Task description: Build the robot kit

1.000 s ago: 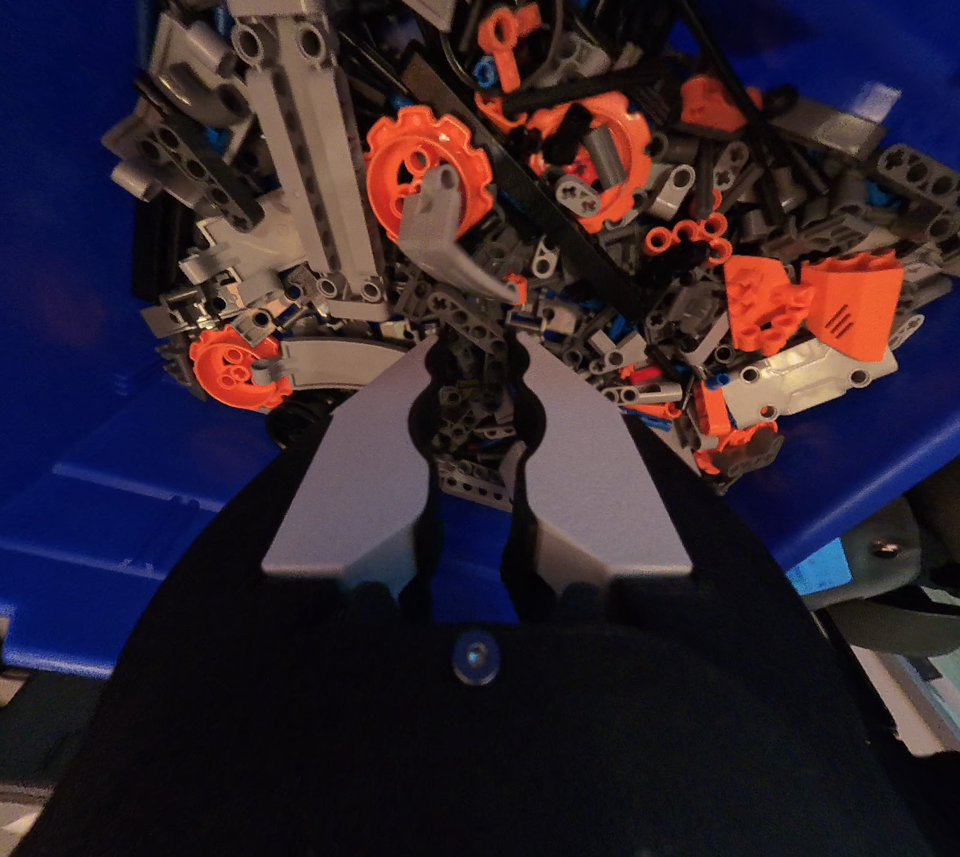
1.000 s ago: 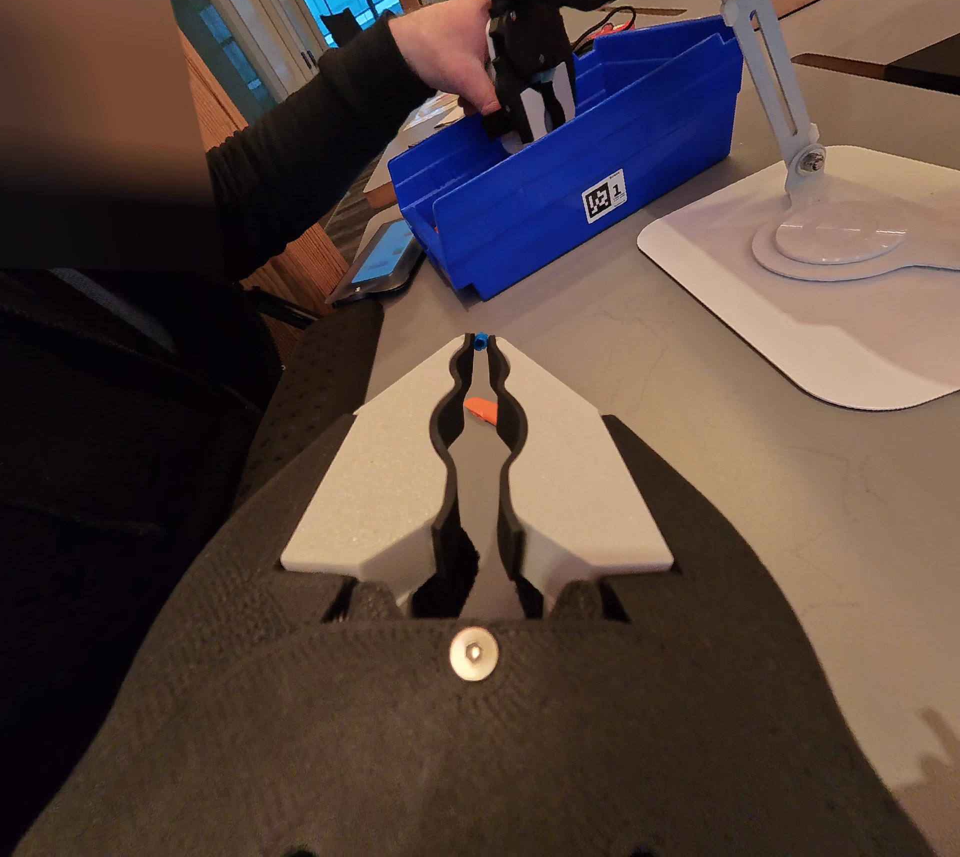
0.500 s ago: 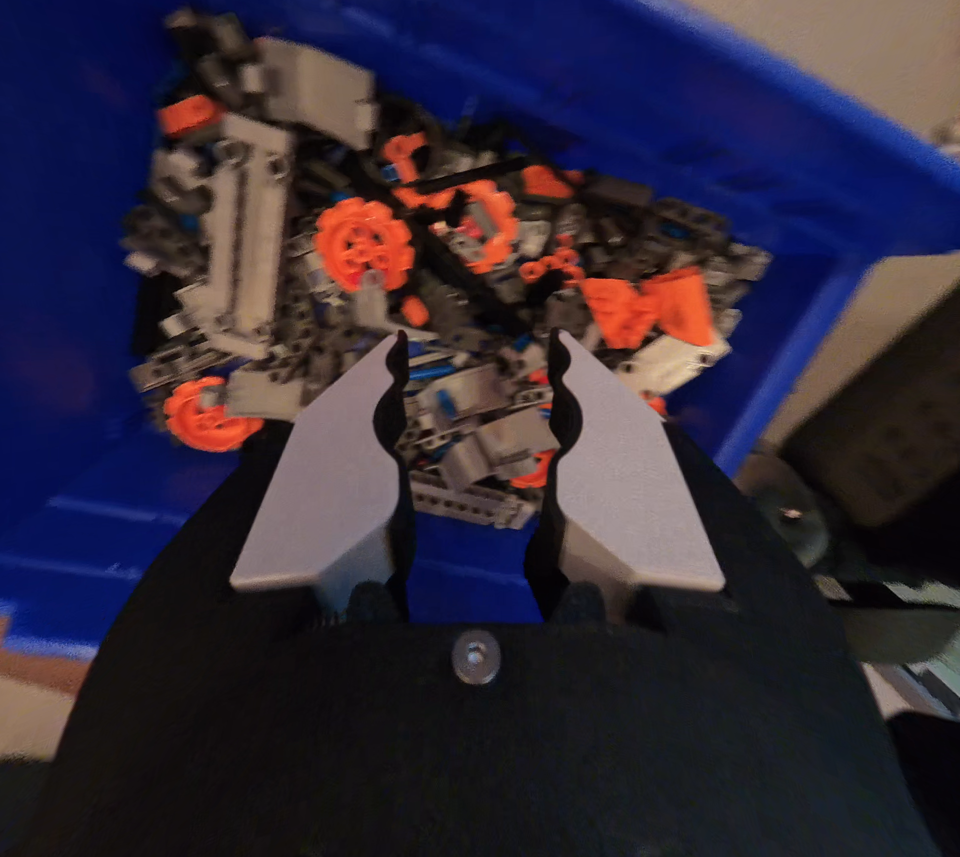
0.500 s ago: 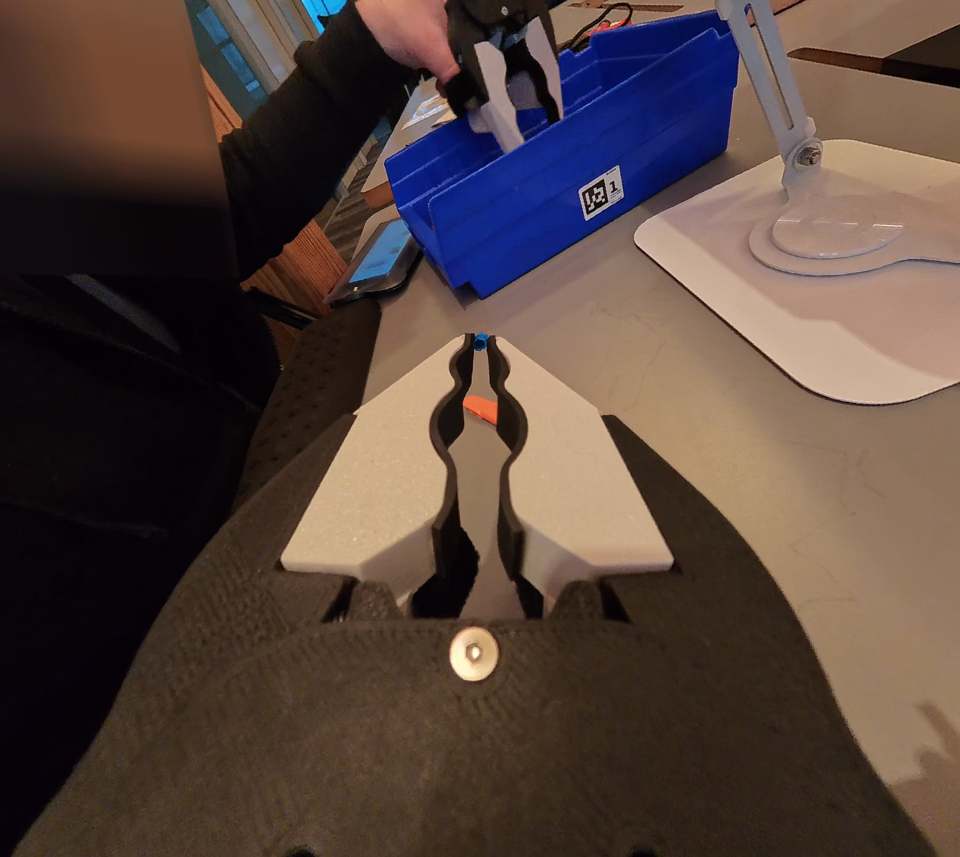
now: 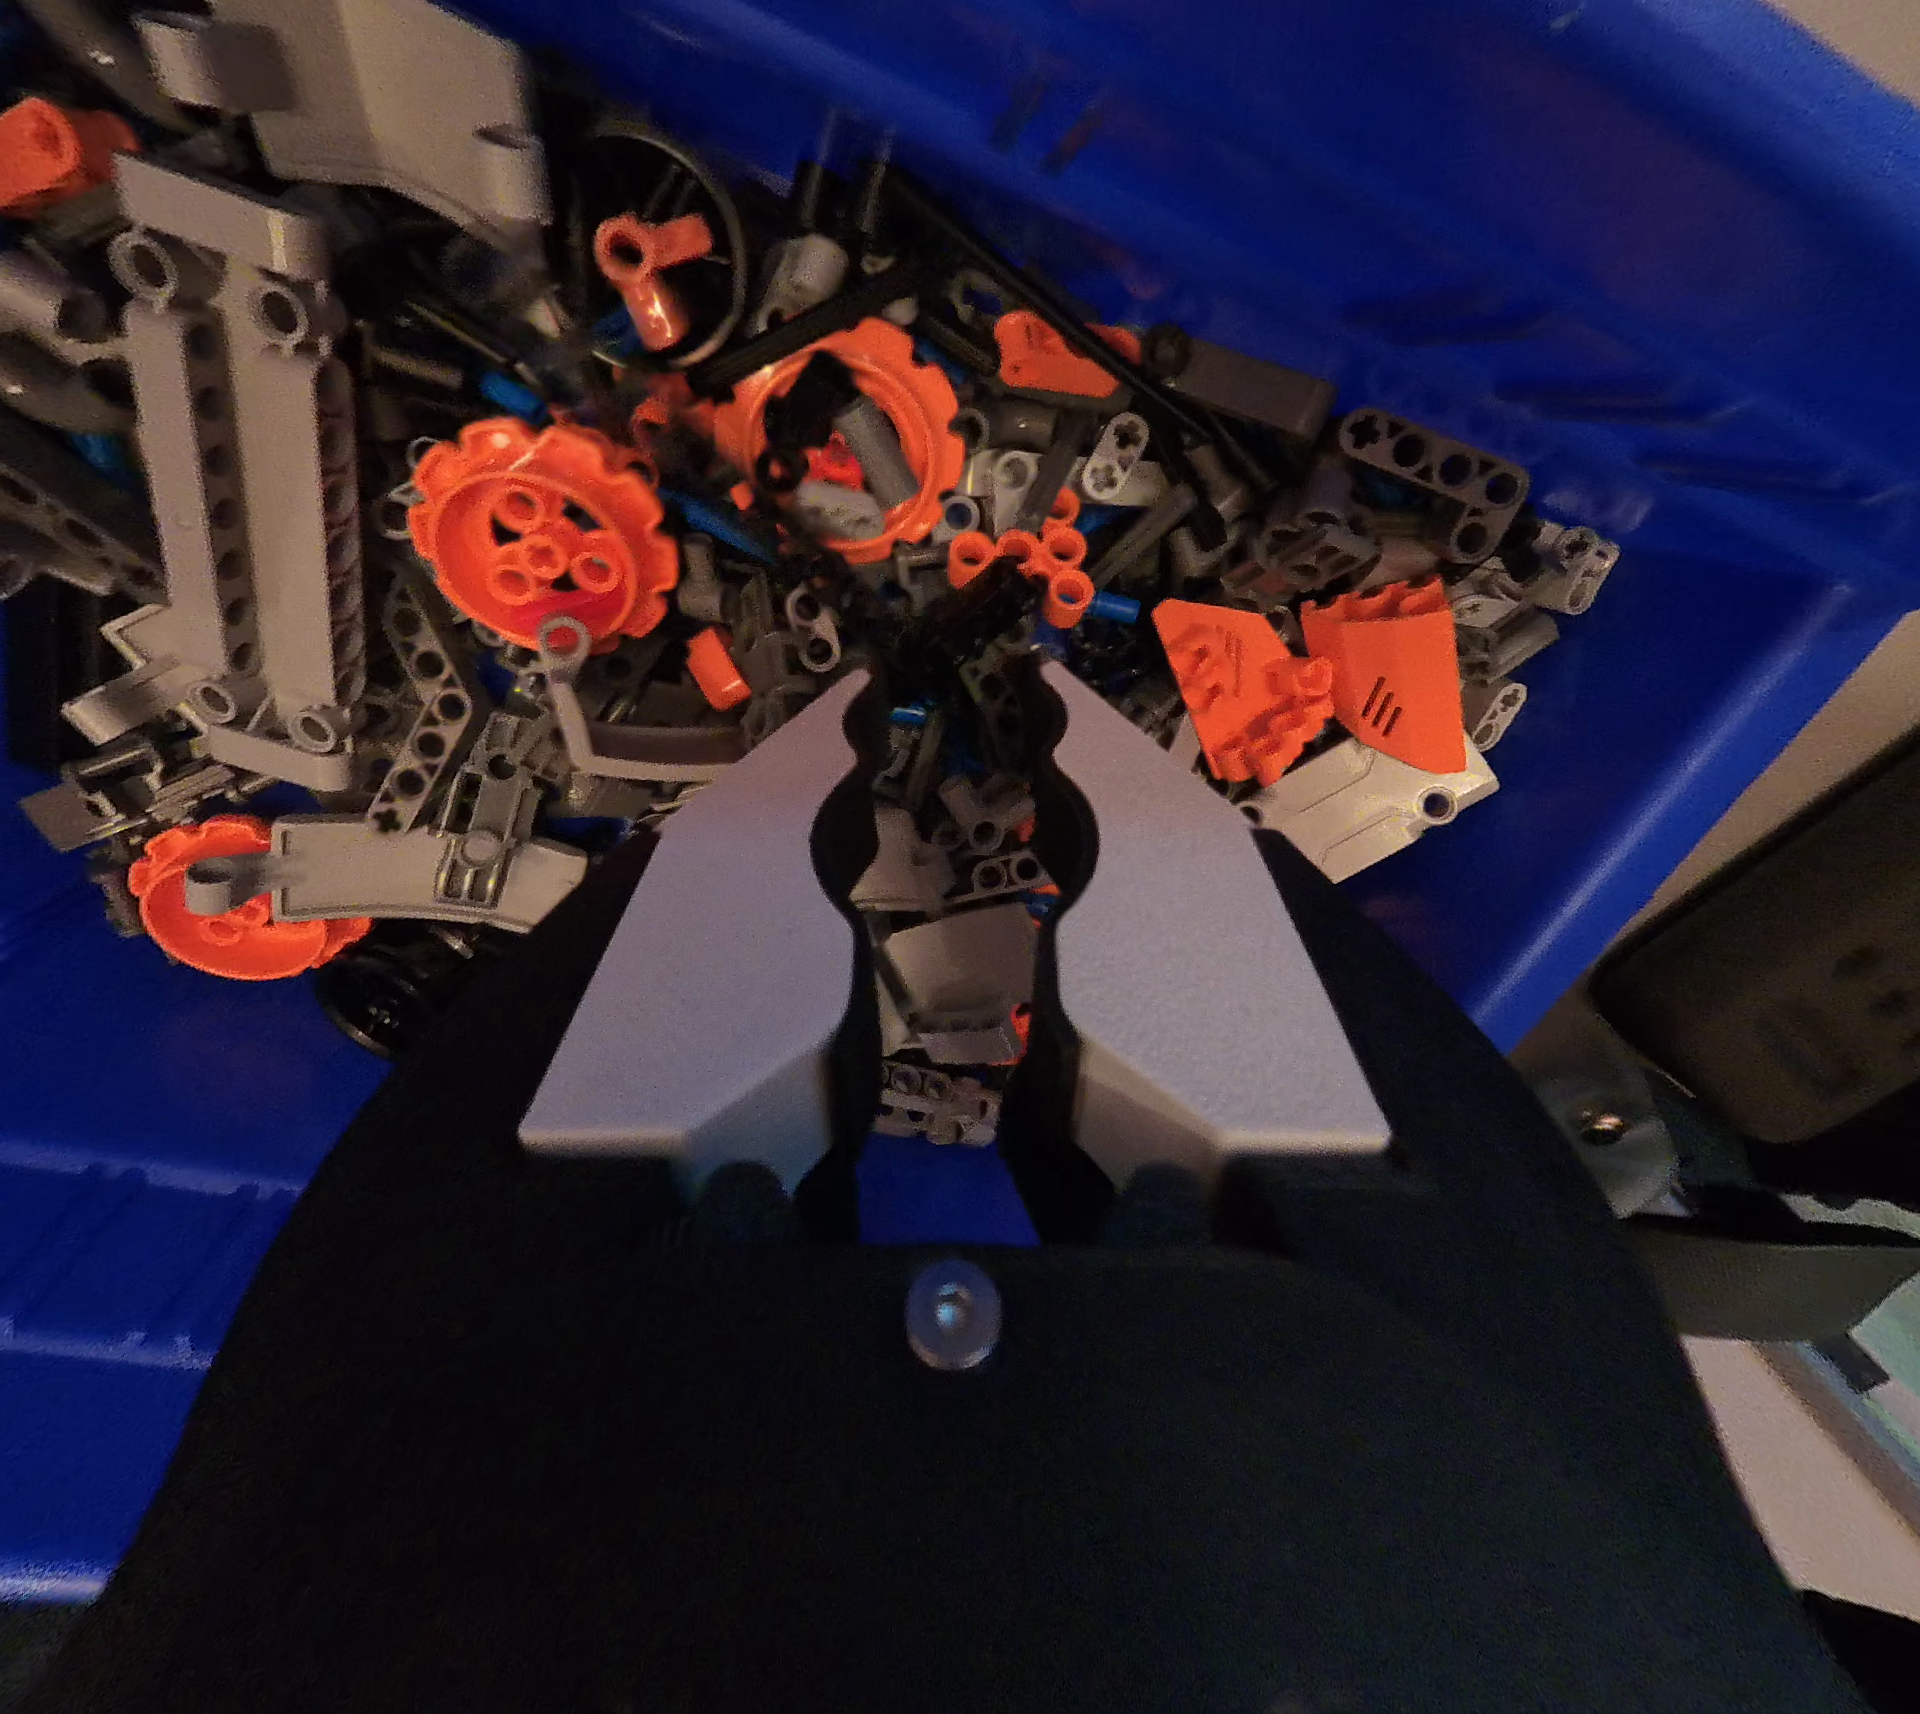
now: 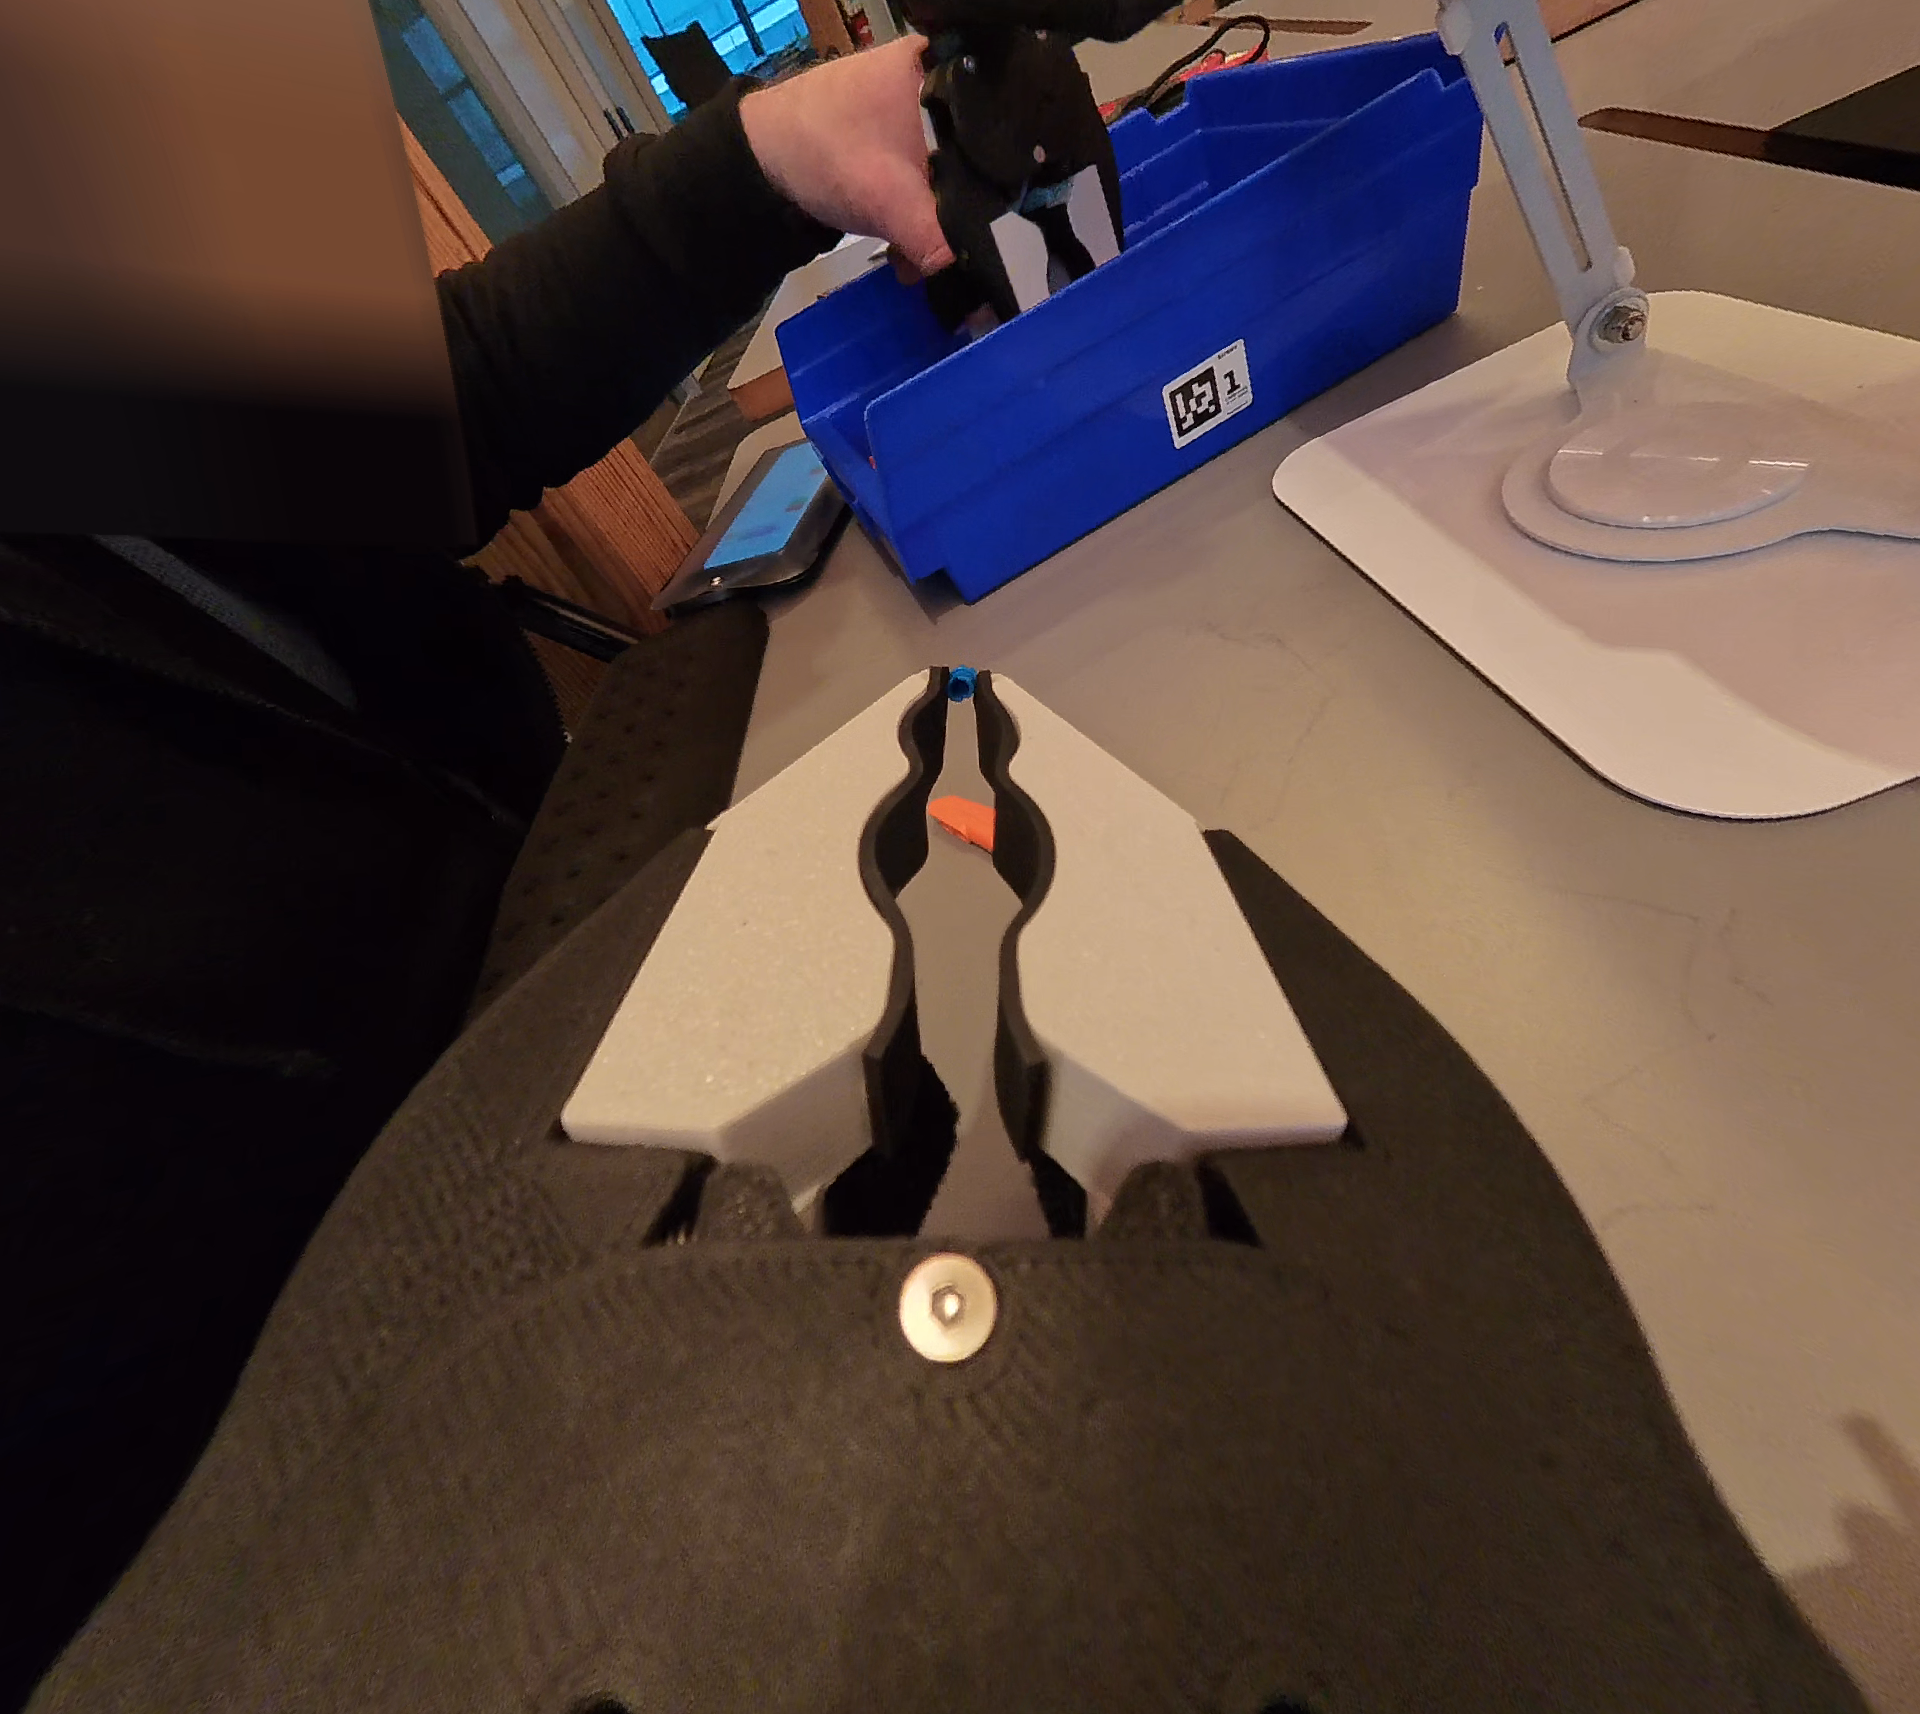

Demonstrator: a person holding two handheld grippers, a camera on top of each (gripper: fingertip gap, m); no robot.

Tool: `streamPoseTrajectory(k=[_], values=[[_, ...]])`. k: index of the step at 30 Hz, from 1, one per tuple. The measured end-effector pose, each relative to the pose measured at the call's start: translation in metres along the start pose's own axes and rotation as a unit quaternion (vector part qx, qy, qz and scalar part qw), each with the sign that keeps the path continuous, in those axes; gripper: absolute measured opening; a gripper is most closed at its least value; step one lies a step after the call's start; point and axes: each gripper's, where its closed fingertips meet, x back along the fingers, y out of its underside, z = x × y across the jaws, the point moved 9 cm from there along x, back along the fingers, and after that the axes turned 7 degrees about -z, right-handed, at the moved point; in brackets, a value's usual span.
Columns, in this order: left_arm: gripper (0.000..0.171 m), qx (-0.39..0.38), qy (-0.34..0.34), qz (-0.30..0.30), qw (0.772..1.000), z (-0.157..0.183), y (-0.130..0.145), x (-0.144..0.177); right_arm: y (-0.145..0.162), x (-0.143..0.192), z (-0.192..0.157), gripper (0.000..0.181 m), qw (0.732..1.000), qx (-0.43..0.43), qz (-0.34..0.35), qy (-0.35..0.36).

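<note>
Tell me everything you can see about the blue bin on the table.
The blue bin is a long, open-topped storage bin of glossy moulded plastic, standing level on the grey table. A white sticker with a black square code sits on its long side. Inside lies a loose pile of grey, black and orange building parts, heaped at one end. The left gripper reaches down into it, fingers apart over the pile. A dark tablet lies beside its near end.

Left wrist close above blue bin [image 5: 1351, 137], right wrist low, distant, facing it
</note>
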Motion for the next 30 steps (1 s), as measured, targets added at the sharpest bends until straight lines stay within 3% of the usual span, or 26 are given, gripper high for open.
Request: streamPoseTrajectory(k=[2, 9, 11, 13, 16, 20, 22, 24, 26, 28, 30], values=[[0.014, 0.010, -0.004, 0.019, 1.000, -0.007, 0.002, 0.007, 0.000, 0.000, 0.000, 0.003, 1.000, -0.001, 0.000, 0.000], [0.014, 0.059, -0.081, 0.003, 0.995, -0.046, 0.014, 0.015, 0.000, 0.000, 0.000, 0.003, 1.000, -0.001, 0.000, 0.000], [0.025, 0.074, -0.107, -0.005, 0.992, -0.053, 0.019, 0.017, 0.000, 0.000, 0.000, 0.003, 1.000, -0.001, 0.000, 0.000], [0.049, 0.079, -0.081, -0.013, 0.993, -0.051, 0.024, 0.019, 0.000, 0.000, 0.000, 0.003, 1.000, -0.001, 0.000, 0.000], [0.067, 0.029, -0.036, -0.042, 0.998, -0.032, 0.033, 0.023, 0.001, 0.000, 0.001, 0.003, 1.000, -0.002, 0.000, 0.000], [0.073, -0.051, -0.005, -0.097, 0.994, -0.005, 0.044, 0.020, 0.001, 0.000, 0.001, 0.003, 1.000, -0.003, -0.001, 0.000], [0.079, -0.057, -0.025, -0.130, 0.990, -0.004, 0.045, 0.010, 0.001, -0.001, 0.001, 0.003, 1.000, -0.002, -0.001, -0.001], [0.078, -0.062, -0.021, -0.137, 0.988, -0.001, 0.043, 0.001, 0.000, 0.000, 0.000, 0.003, 1.000, -0.001, 0.000, -0.001], [0.044, -0.071, -0.045, -0.133, 0.987, -0.002, 0.041, -0.001, 0.000, 0.000, 0.000, 0.003, 1.000, 0.000, 0.001, 0.000], [0.038, -0.071, -0.048, -0.130, 0.988, -0.004, 0.040, -0.001, 0.000, 0.000, 0.000, 0.003, 1.000, 0.000, 0.001, 0.000], [0.018, -0.069, -0.059, -0.105, 0.990, -0.009, 0.036, 0.004, 0.000, 0.000, 0.000, 0.003, 1.000, -0.001, 0.000, -0.001]])
